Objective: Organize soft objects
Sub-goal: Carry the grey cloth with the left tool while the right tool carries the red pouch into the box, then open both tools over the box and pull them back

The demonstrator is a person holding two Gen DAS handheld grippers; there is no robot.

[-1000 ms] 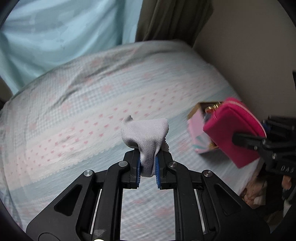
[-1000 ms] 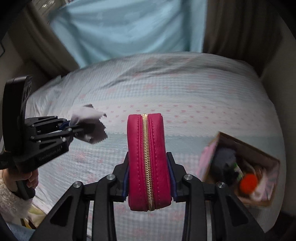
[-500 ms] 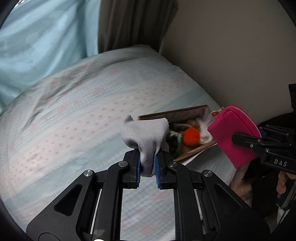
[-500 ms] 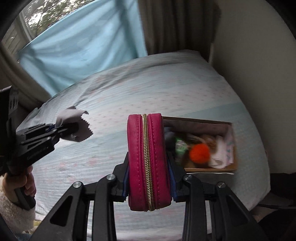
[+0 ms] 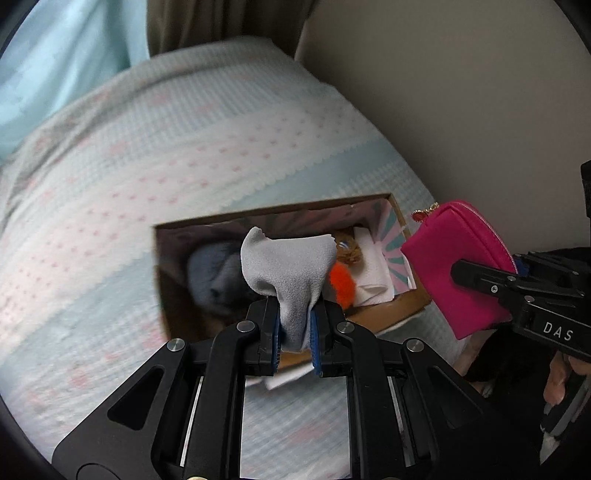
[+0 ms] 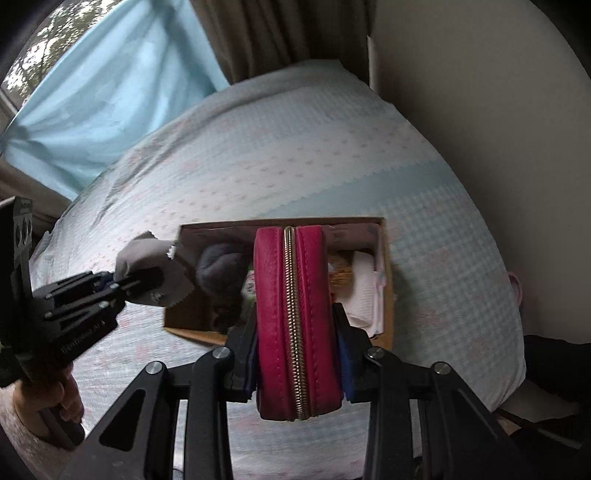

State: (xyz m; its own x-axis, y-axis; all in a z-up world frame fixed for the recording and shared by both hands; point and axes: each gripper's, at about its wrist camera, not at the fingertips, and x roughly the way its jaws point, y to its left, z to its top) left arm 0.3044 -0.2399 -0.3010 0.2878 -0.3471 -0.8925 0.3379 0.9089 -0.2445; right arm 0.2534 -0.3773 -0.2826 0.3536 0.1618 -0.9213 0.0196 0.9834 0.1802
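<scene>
Nearest the lens, our left gripper (image 5: 294,332) is clamped on a grey cloth (image 5: 290,267), whose free upper part fans out above the blue pads (image 5: 276,334). Our right gripper (image 6: 298,363) pinches a magenta zip pouch (image 6: 293,317) by its two flat sides, the gold zipper (image 6: 291,314) facing the lens and running straight along the middle. From the left wrist view we see the same pouch (image 5: 458,266) held to the right of the cloth and apart from it, with a small gold pull (image 5: 424,212) at its upper corner.

Just beyond both loads lies an open cardboard box (image 5: 402,310) on the bed (image 5: 166,147); cloth and pouch are both held in the air on its near side, in front of its opening. Inside the box we make out a blue-grey knitted item (image 5: 214,273) at the left, an orange pompom (image 5: 341,282) near the middle, and folded white fabric (image 5: 373,266) at the right.

Farther off, the bedspread of pale blue check with pink dots extends to a light blue curtain (image 6: 110,103), a darker drape (image 6: 280,33) and a plain wall (image 5: 461,92).
</scene>
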